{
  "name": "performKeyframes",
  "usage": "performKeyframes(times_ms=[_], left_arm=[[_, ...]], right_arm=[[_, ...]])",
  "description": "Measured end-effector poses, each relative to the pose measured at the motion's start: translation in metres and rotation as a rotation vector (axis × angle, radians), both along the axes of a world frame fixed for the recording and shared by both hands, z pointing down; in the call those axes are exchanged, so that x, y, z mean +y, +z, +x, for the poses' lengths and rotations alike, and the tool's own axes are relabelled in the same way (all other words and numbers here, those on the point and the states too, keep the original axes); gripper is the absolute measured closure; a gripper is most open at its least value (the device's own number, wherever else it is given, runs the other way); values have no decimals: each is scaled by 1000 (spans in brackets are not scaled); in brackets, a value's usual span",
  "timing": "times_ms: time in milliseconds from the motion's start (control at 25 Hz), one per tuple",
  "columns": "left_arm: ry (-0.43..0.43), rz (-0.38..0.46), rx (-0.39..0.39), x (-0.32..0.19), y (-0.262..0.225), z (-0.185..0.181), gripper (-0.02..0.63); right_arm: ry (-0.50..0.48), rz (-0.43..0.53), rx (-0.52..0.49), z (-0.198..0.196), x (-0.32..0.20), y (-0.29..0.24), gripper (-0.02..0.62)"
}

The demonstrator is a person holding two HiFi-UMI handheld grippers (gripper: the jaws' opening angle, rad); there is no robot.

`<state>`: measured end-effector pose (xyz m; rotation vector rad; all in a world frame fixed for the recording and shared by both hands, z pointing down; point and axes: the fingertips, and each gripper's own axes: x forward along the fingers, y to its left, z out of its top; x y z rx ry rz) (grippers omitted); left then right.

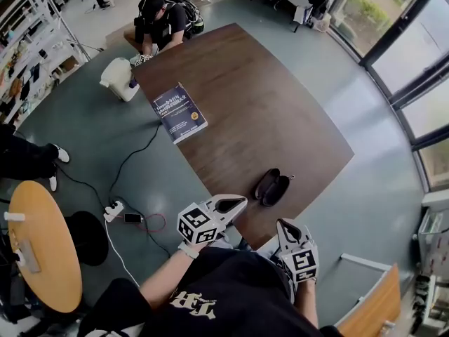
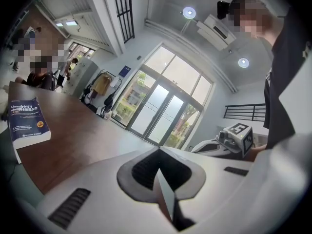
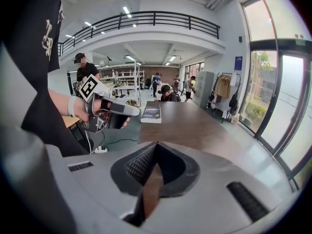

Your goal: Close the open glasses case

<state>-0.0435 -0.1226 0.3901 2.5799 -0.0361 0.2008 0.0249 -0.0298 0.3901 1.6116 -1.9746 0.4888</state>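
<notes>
Nearest me, the white left gripper (image 1: 237,202) hangs at the near edge of the dark brown wooden table (image 1: 252,104), with its jaws pressed together on nothing. The white right gripper (image 1: 284,225) sits a little lower and nearer my body, off that same edge. Its jaws are also closed and empty, and it points down toward the tabletop. I'd guess both are closed on purpose, since folding a lid over is a nudge with a blunt tip and not a pinch.

Just beyond them, close to the near edge and toward the near right corner, lies the black oval glasses case (image 1: 271,187). It is spread open, its two halves side by side, and neither gripper touches it. It sits between the two tips, so either one could tip a half over while the other steadies the case.

Farther off, at the left edge, a blue paperback book (image 1: 179,112) lies flat, well clear of the case. At the far end a seated person (image 1: 160,21) leans over the table.
</notes>
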Motion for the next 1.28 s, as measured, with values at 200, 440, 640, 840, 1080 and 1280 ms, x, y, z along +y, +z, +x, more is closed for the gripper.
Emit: performKeyframes(times_ms=[200, 440, 640, 840, 1080, 1280], left_arm=[[23, 0, -25, -2, 11, 20, 600], [-11, 31, -74, -14, 13, 47, 600], [-24, 32, -110, -15, 24, 70, 600], [25, 9, -150, -9, 47, 86, 600], [62, 20, -206, -17, 80, 117, 600], [80, 25, -250, -20, 108, 134, 600]], right_arm=[[10, -31, 18, 18, 10, 12, 609], [-36, -29, 13, 46, -4, 17, 609], [-84, -24, 40, 77, -18, 31, 609], [-121, -26, 45, 87, -20, 58, 609], [-121, -42, 41, 111, -35, 95, 609], [-100, -78, 6, 124, -41, 124, 609]])
